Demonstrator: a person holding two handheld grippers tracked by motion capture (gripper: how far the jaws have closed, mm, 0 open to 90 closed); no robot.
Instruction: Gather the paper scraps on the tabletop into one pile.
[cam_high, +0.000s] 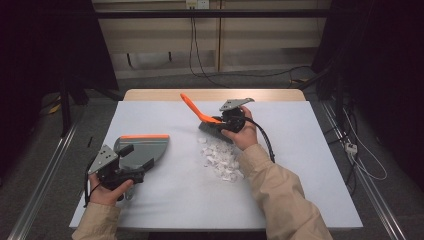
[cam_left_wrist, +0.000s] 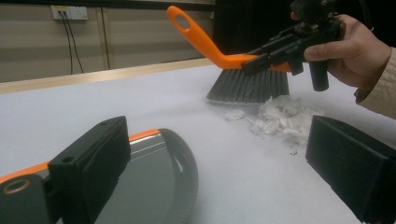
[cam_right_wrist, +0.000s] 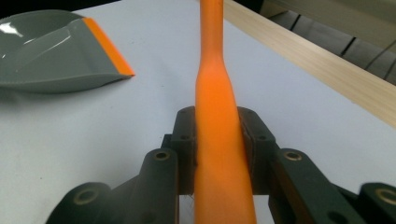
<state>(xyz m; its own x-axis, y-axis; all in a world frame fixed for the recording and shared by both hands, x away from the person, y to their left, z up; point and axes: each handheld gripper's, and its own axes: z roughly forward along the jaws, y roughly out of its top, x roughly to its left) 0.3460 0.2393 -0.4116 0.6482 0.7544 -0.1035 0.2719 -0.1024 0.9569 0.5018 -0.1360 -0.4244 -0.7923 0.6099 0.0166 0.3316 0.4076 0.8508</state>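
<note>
- Jaws on the right gripper (cam_right_wrist: 218, 154) are clamped tight on the brush (cam_high: 202, 114), one pad on each side of its orange handle, as the right gripper view shows close up.
- Over in the left gripper view, the left gripper (cam_left_wrist: 219, 163) has its jaws spread wide with nothing between them; one jaw hangs above the dustpan (cam_left_wrist: 154, 182), the other stands off to the side over bare worktop (cam_left_wrist: 140, 102).
- From the high view, the brush sits at the far middle of the worktop, handle slanting up and away to the left, dark bristles down at the far edge of the paper scraps (cam_high: 220, 157).
- Those white scraps lie in a loose heap just near of the bristles, beside the person's right hand (cam_high: 243, 134).
- Left of the heap and apart from it rests the grey dustpan, its orange lip on the far side.
- Down at the near left, the left hand (cam_high: 107, 192) holds its gripper just over the pan's near end.
</note>
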